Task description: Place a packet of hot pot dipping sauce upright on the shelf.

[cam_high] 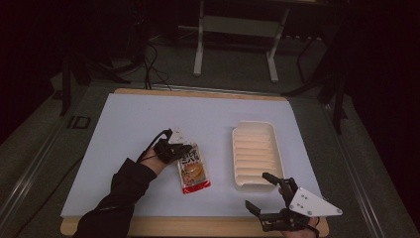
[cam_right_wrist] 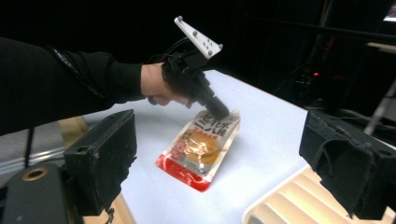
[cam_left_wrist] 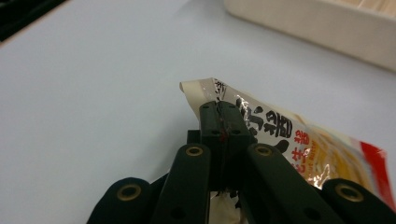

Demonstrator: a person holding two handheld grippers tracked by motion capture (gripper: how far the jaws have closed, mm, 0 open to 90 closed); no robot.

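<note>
A flat food pouch (cam_high: 193, 170) with a red bottom edge and black lettering lies on the white table mat (cam_high: 148, 119), left of the tray. My left gripper (cam_high: 184, 151) is shut on the pouch's top edge (cam_left_wrist: 219, 100); its jaws pinch the pale seal. From the right gripper view the pouch (cam_right_wrist: 201, 147) lies flat with the left gripper (cam_right_wrist: 218, 110) clamped on its far end. My right gripper (cam_high: 266, 192) stands open near the table's front edge, just below the tray, with nothing between its fingers (cam_right_wrist: 100, 154).
A cream ribbed tray (cam_high: 257, 154) sits right of the pouch, its rim also in the left gripper view (cam_left_wrist: 327, 28) and the right gripper view (cam_right_wrist: 289, 200). The wooden table edge (cam_high: 198, 225) runs along the front. Table legs and cables stand beyond the far edge.
</note>
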